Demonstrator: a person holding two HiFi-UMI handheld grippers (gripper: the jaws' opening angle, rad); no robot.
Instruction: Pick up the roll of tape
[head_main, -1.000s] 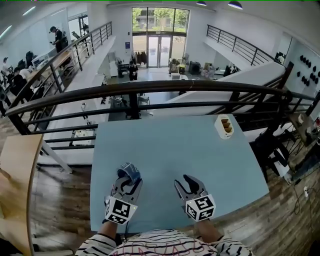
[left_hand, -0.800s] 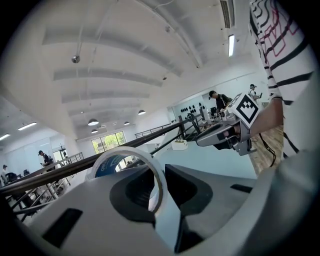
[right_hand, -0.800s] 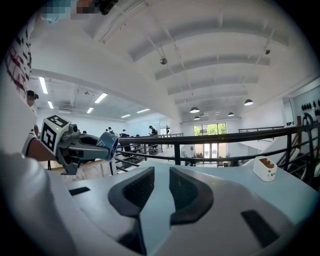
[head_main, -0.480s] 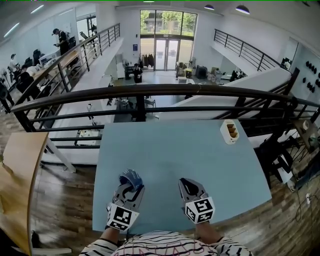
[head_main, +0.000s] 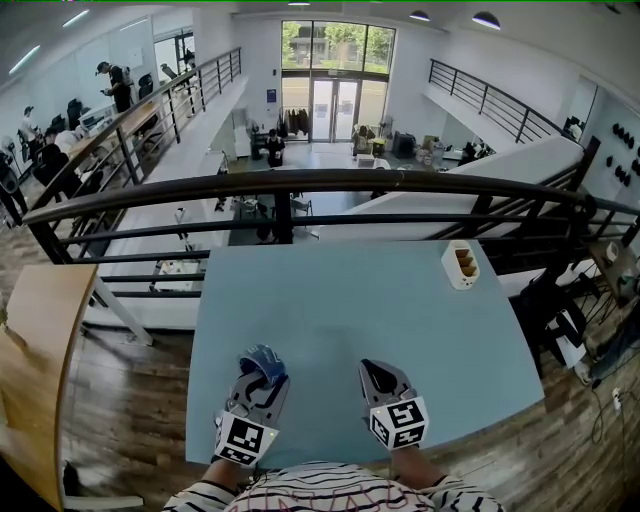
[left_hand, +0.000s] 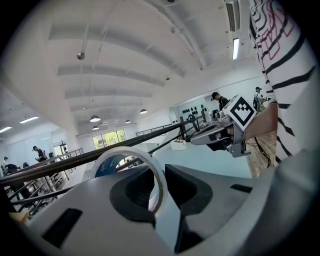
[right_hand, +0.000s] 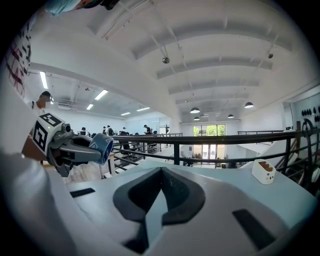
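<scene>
The left gripper hangs over the near edge of the pale blue worktop, left of centre; its jaws are clamped on the roll of tape, which stands on edge between them, lifted off the surface; in the left gripper view the white ring pokes up out of the gap, its blue printed inner face turned to the left. The right gripper is just beside it to the right, also near the front edge, the two well clear of touching; its jaws are clenched together with nothing between them. A small white box with brown pieces inside sits at the far right corner of the worktop, well apart from both grippers; a dark railing runs along the far side; striped sleeves show at the near edge.
</scene>
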